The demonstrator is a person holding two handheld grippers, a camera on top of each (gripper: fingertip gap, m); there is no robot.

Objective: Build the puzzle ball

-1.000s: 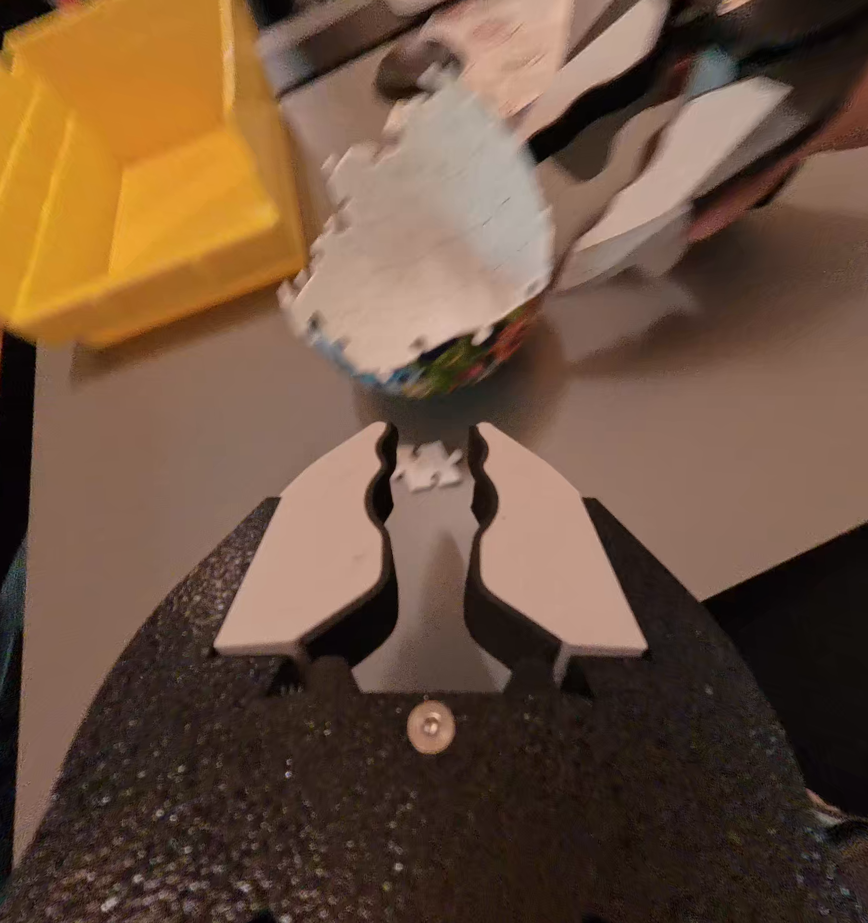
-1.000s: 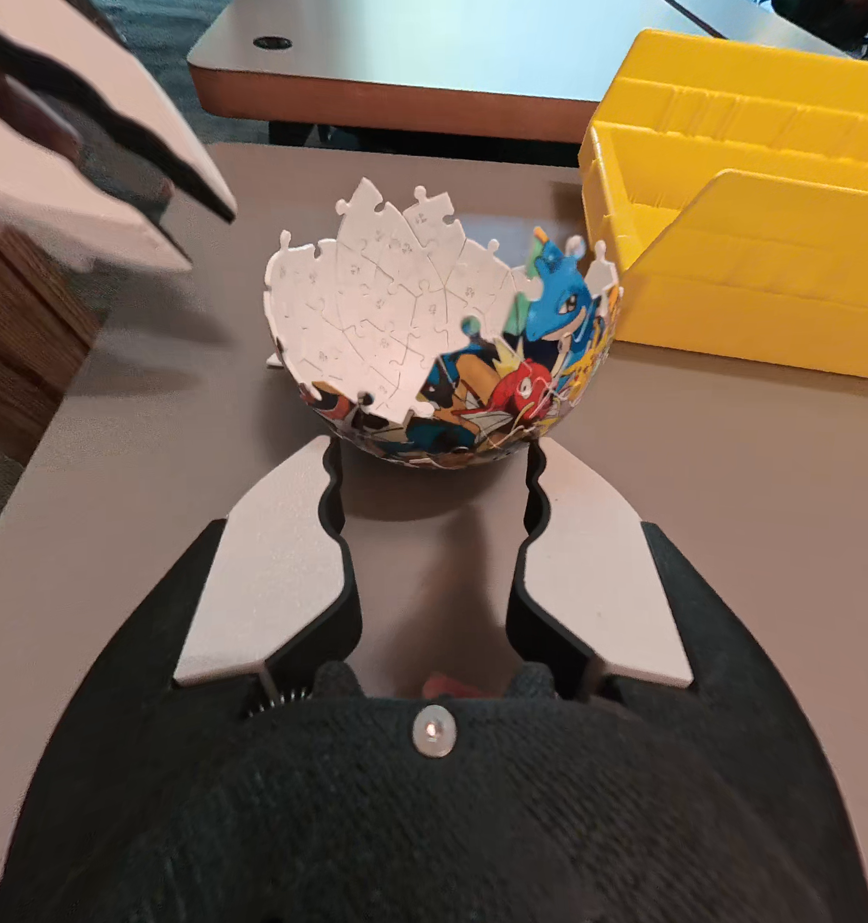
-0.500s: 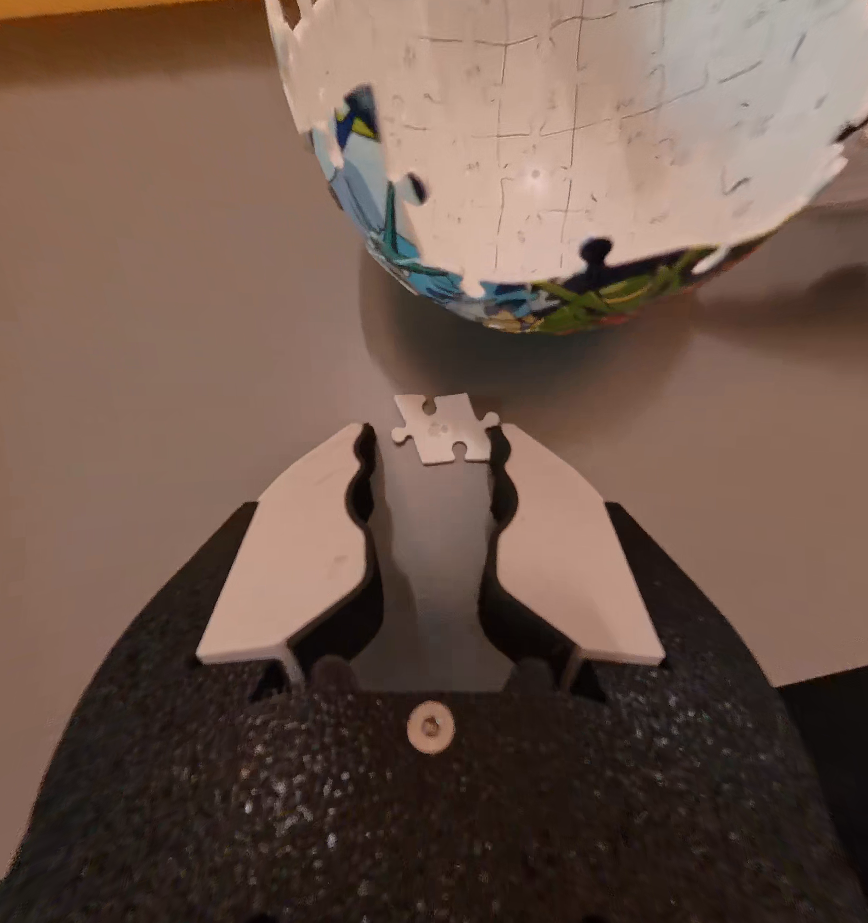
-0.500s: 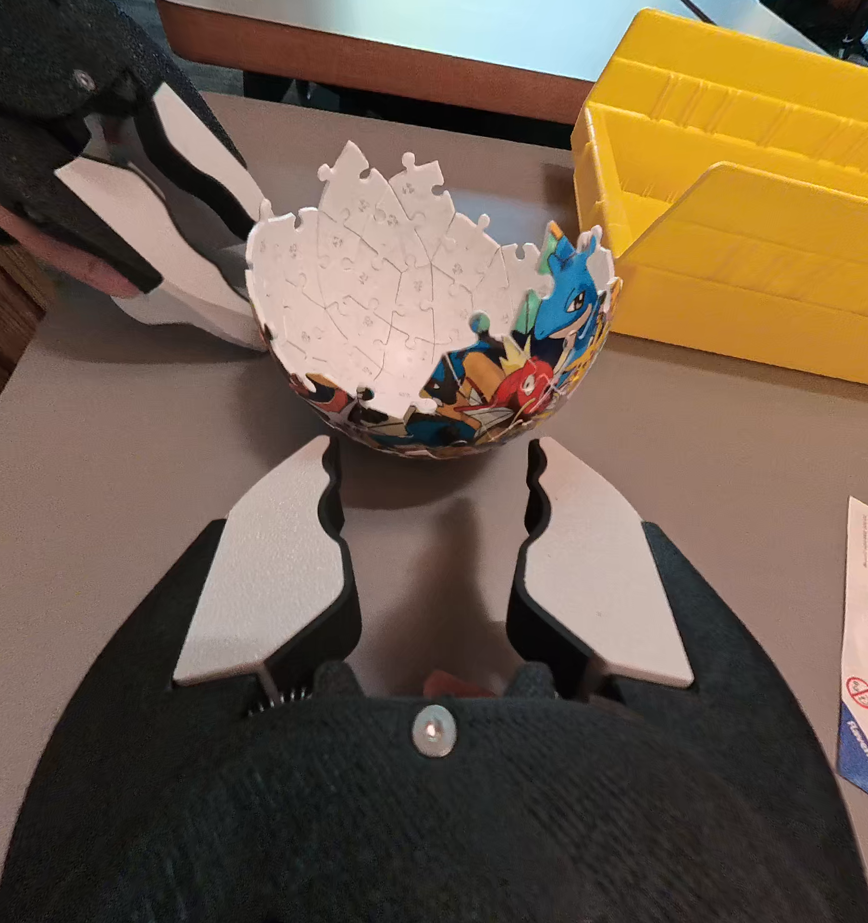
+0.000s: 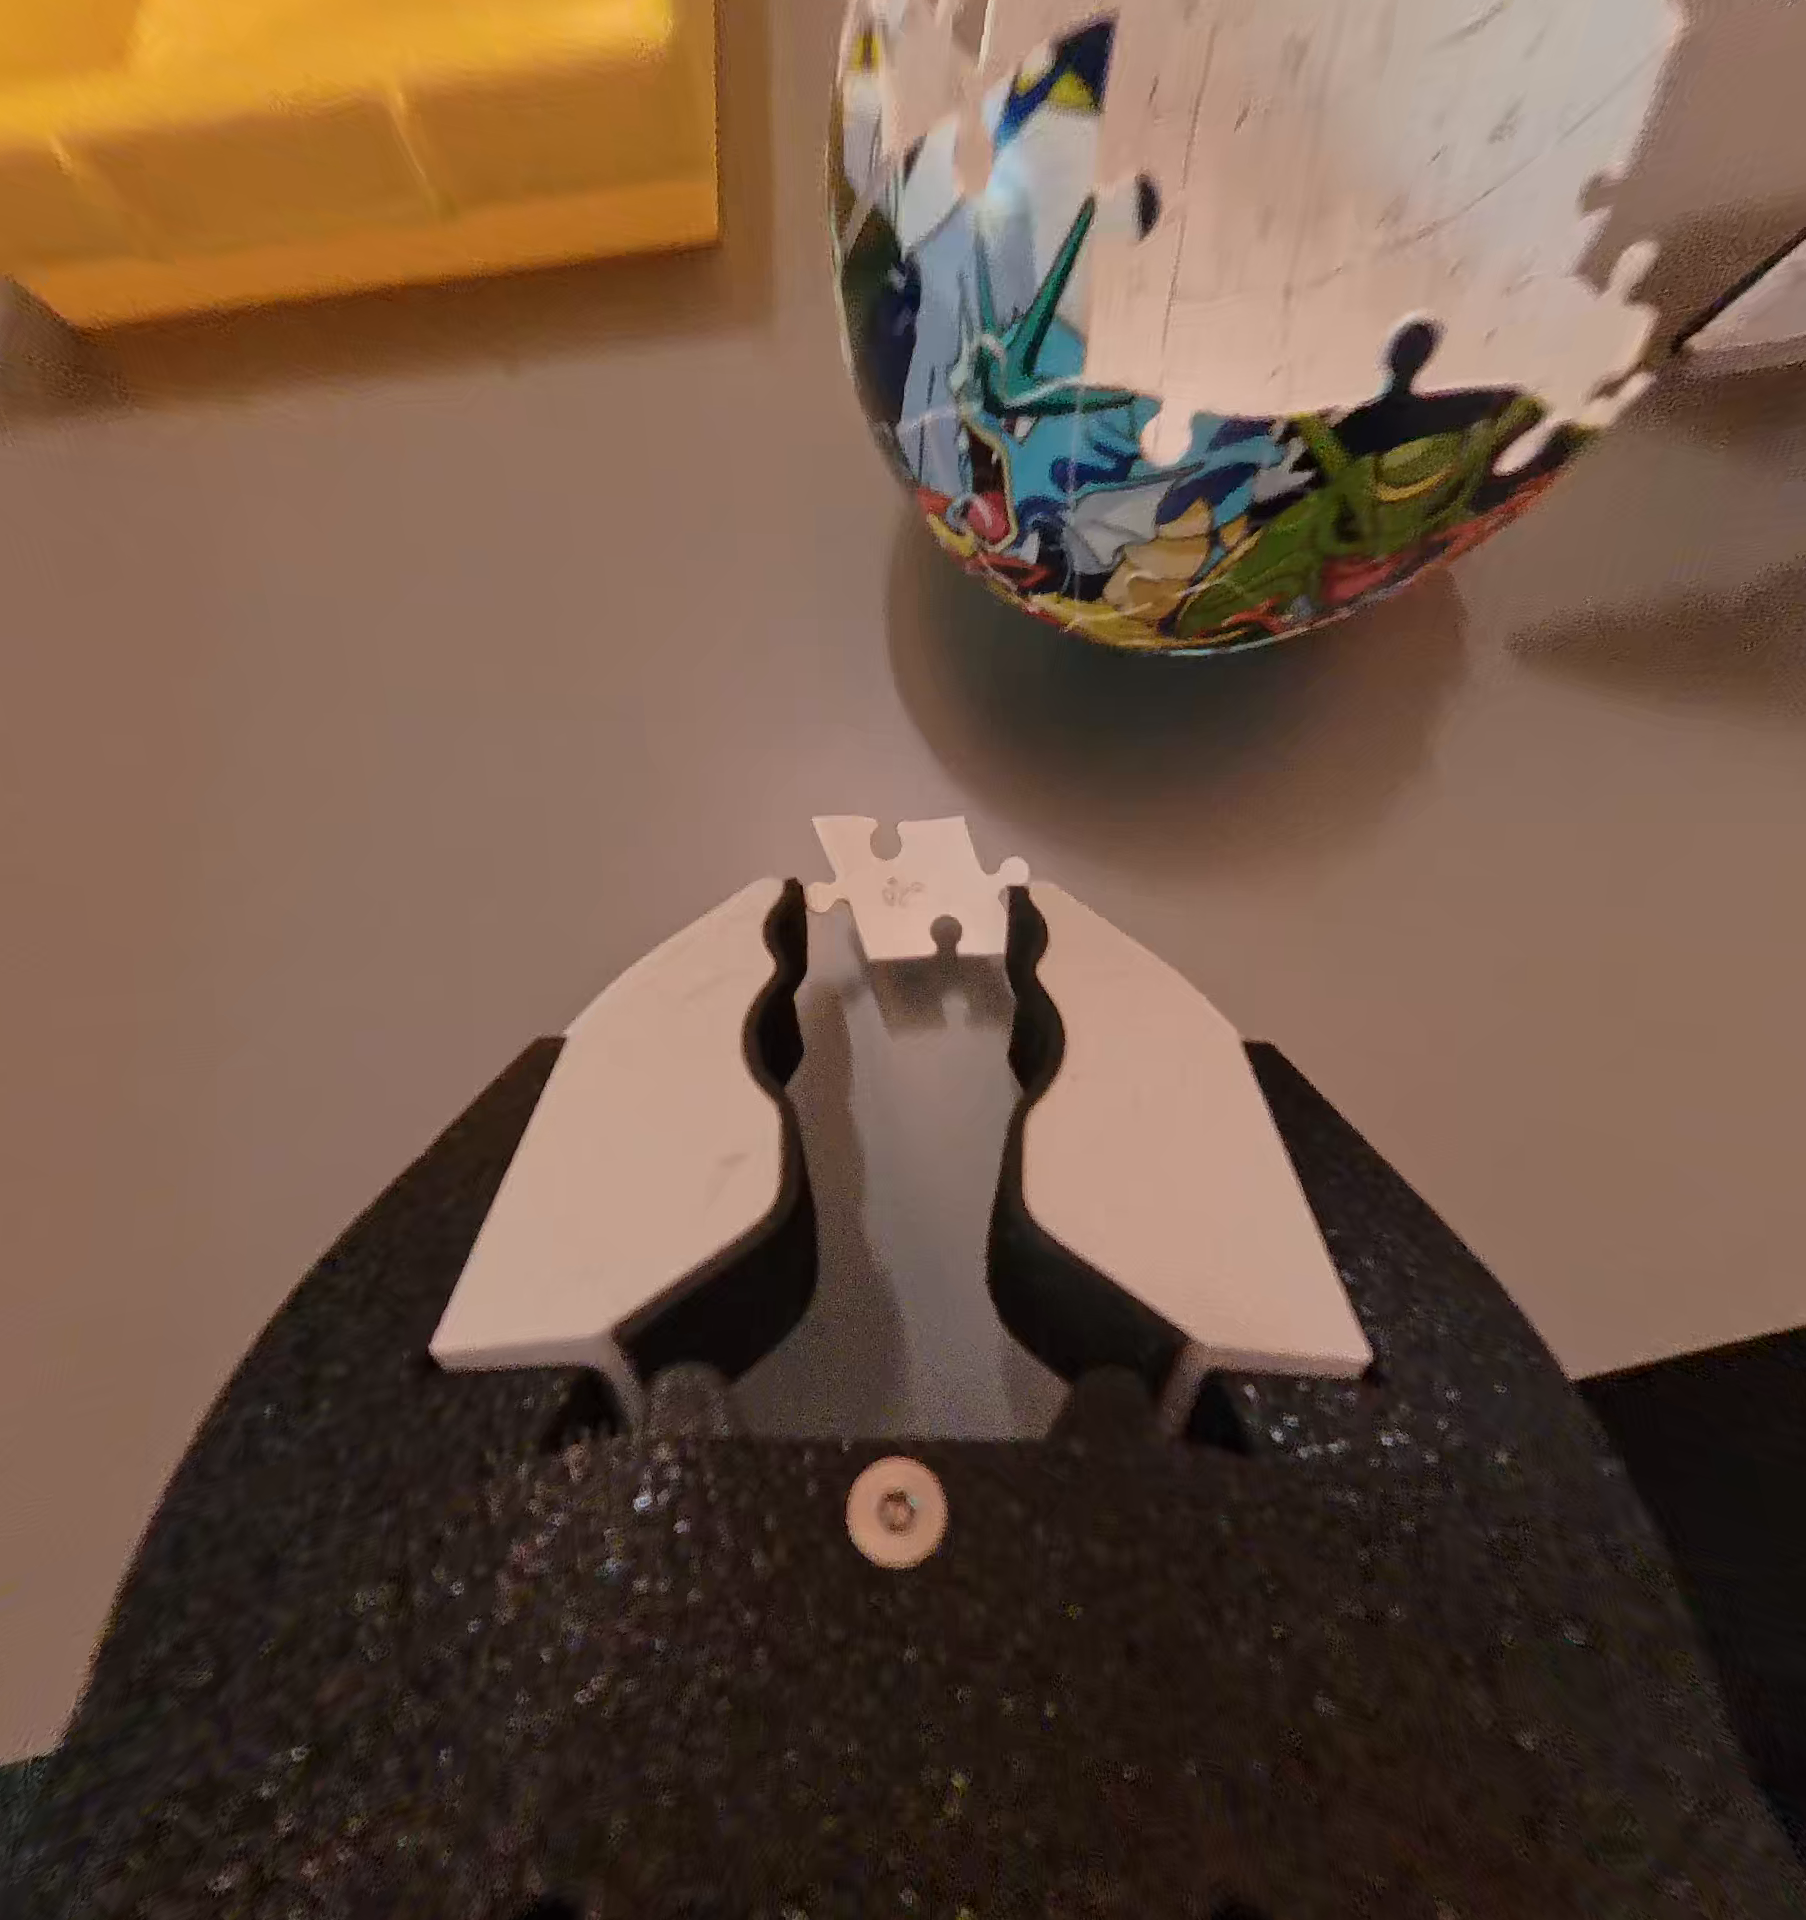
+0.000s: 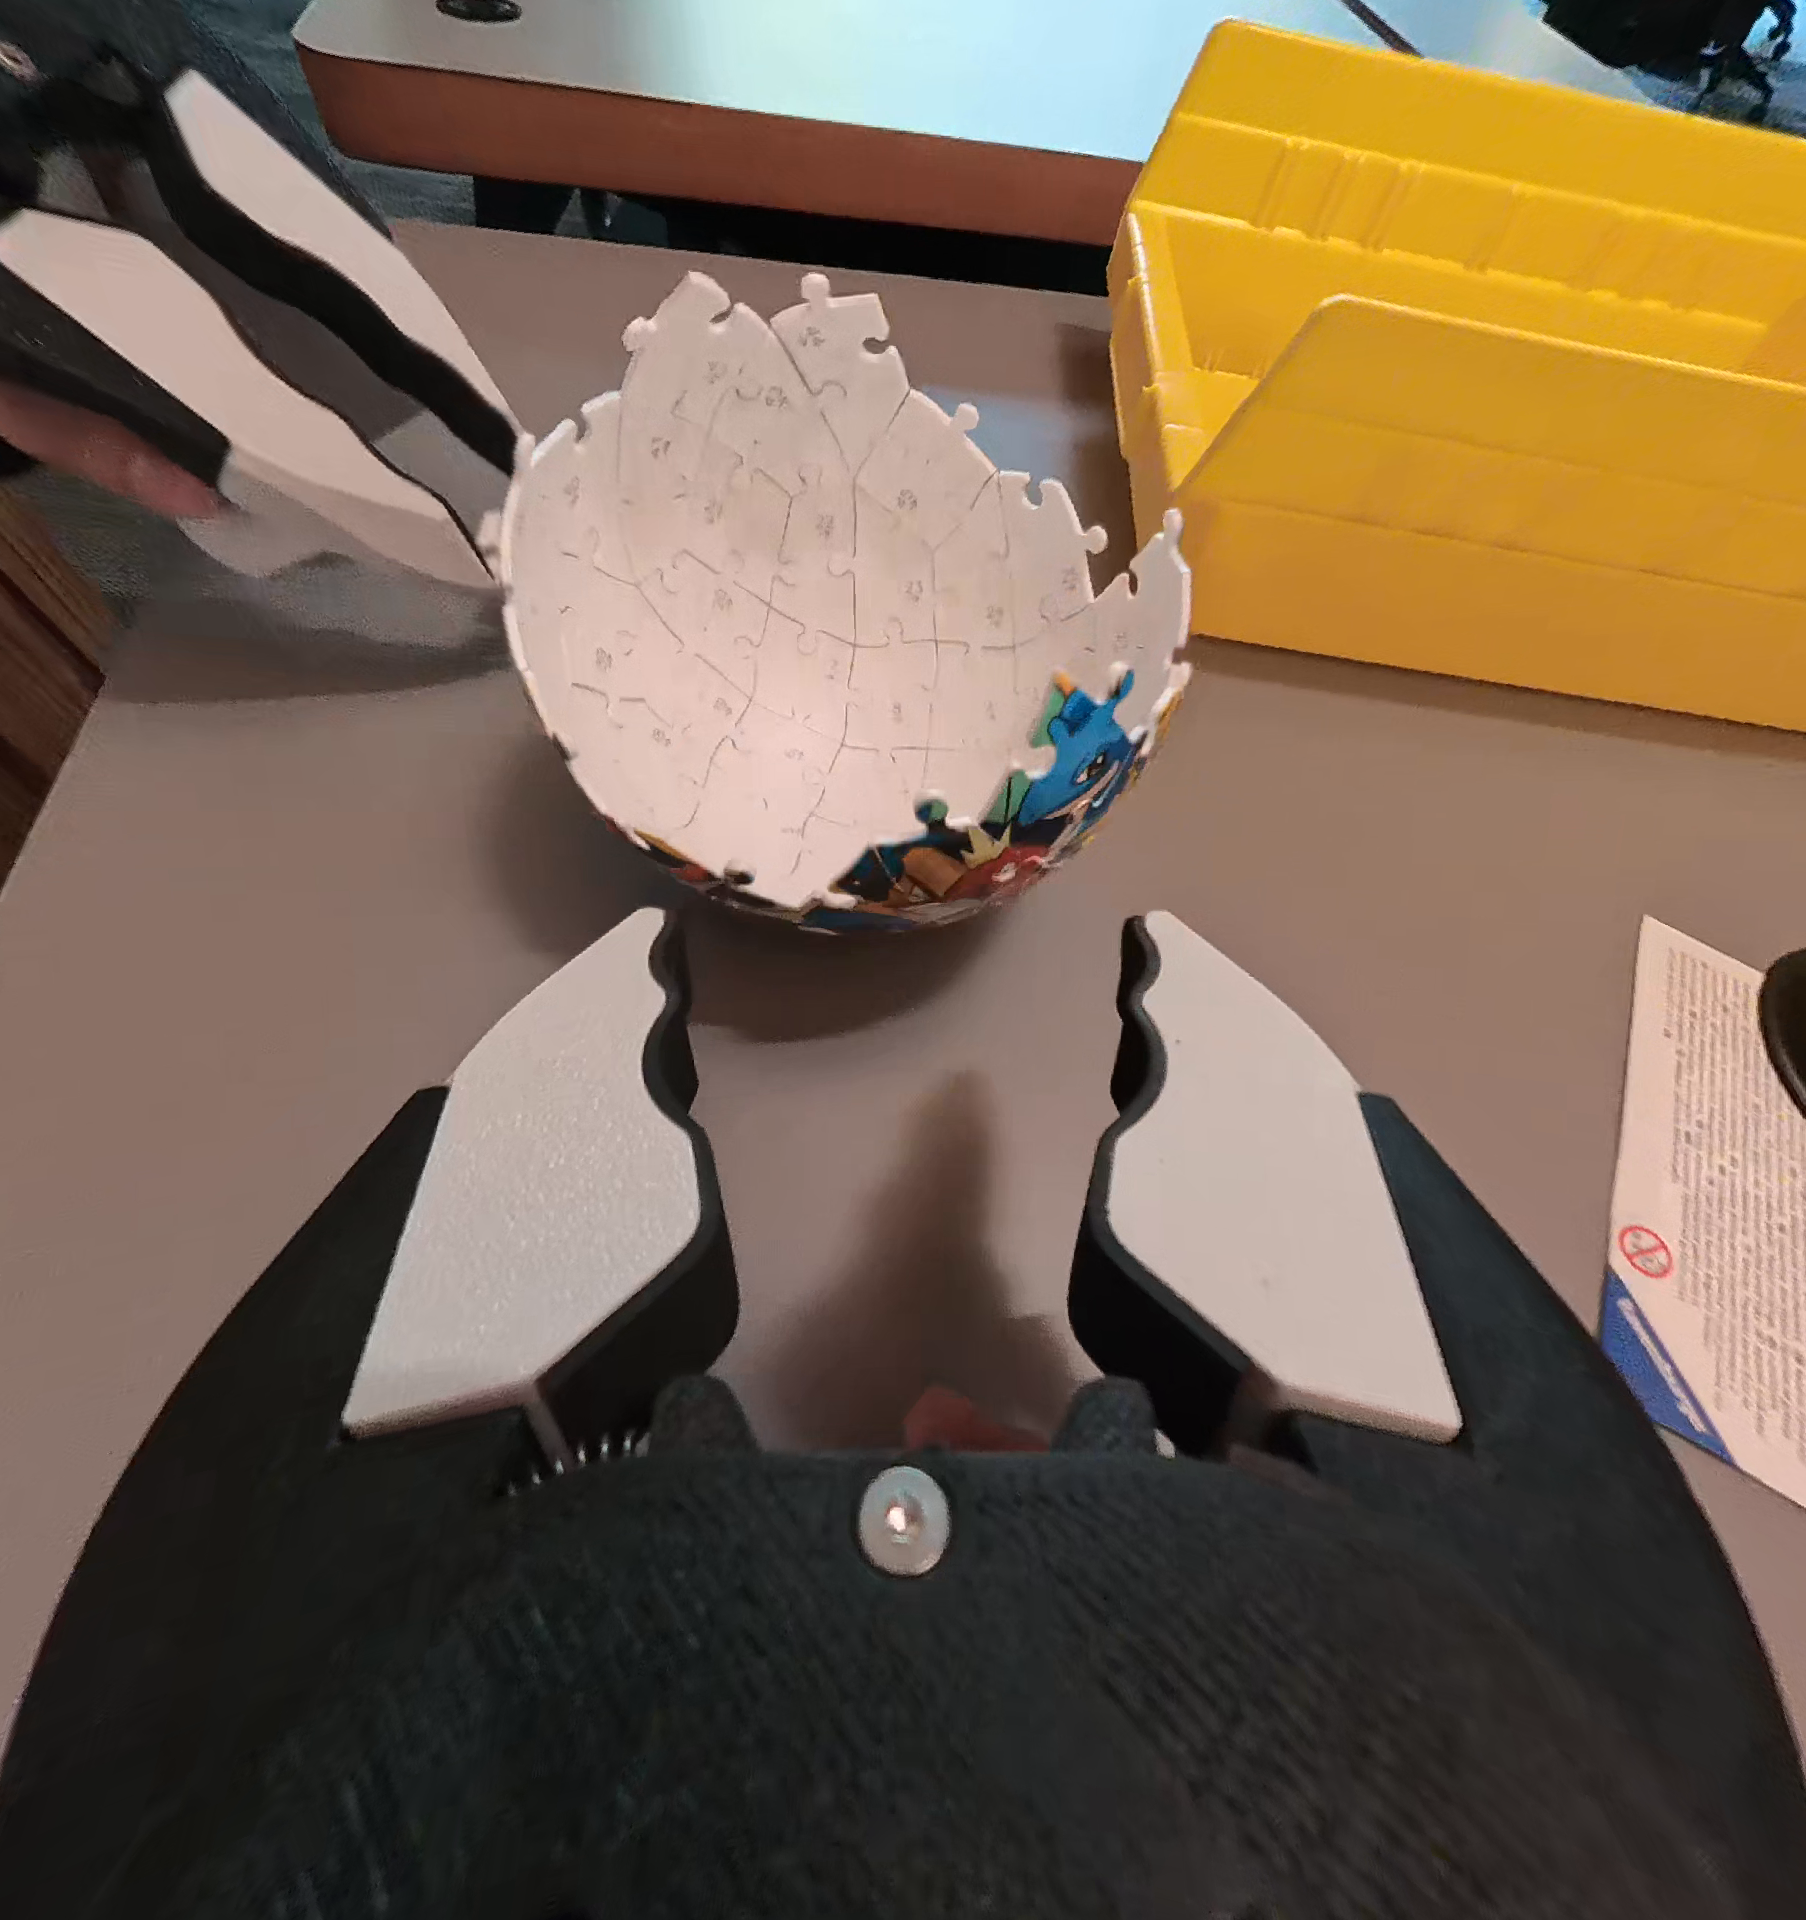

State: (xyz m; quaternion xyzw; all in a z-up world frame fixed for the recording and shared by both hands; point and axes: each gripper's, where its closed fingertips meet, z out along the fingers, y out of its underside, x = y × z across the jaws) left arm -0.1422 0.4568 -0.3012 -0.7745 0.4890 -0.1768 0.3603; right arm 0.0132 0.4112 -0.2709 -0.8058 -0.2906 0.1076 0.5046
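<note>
Puzzle ball (image 6: 837,665), half-built and fragile-looking, is sitting on the tabletop (image 6: 255,935); left gripper (image 5: 904,904) is pinching a loose piece (image 5: 909,883) edgewise, right gripper (image 6: 899,997) is gaping empty nearby.

Two grippers (image 5: 907,904) (image 6: 897,971), one half-built puzzle ball (image 6: 826,644), one loose piece (image 5: 909,888), one yellow bin (image 6: 1501,416), one leaflet (image 6: 1730,1226).

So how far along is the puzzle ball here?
Roughly half done: the puzzle ball is an open bowl-shaped shell on the table. The left gripper grips one loose puzzle piece, not yet attached. The right gripper is open and empty. The upper half remains.
</note>
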